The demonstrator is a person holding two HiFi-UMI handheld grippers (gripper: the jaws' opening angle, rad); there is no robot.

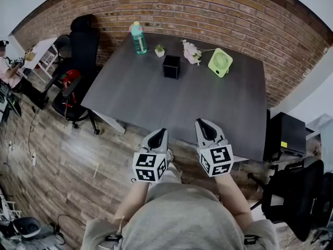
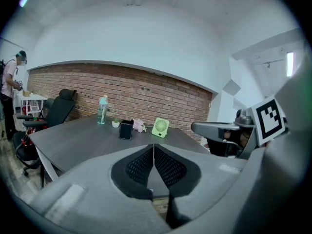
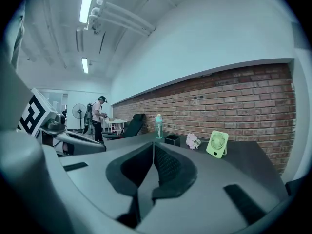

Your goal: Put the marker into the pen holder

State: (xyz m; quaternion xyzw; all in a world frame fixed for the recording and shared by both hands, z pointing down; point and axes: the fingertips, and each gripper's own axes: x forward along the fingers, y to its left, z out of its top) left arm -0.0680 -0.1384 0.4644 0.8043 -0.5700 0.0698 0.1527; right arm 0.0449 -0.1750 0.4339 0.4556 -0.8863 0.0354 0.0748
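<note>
A person stands at the near edge of a dark grey bench (image 1: 171, 108), seen from above, with a handheld gripper in each hand. The left gripper (image 1: 162, 132) and the right gripper (image 1: 203, 123) are held side by side just over that near edge. They are level with each other and both point toward the far side, which looks like a ready stance and not a reach. In each gripper's own view the jaws are pressed together tip to tip with nothing between them, so neither tool carries anything.

The pen holder (image 1: 171, 66), a small black open-topped box, stands upright near the far edge, roughly centred and well apart from both grippers. It sits in a loose row. A teal water bottle (image 1: 138, 38) and a tiny potted plant (image 1: 159, 50) are to its left, and pale pink flowers (image 1: 191, 51) and a small green desk fan (image 1: 220, 62) are to its right. With everything lined up along the back, the front of the bench is left as working space.

The marker cannot be seen in any view, neither on the bench nor in either pair of jaws. Whether it is inside the holder cannot be told. Judging from this, the task is not visibly under way.

A black office chair (image 1: 78, 40) stands off the bench's left corner.
</note>
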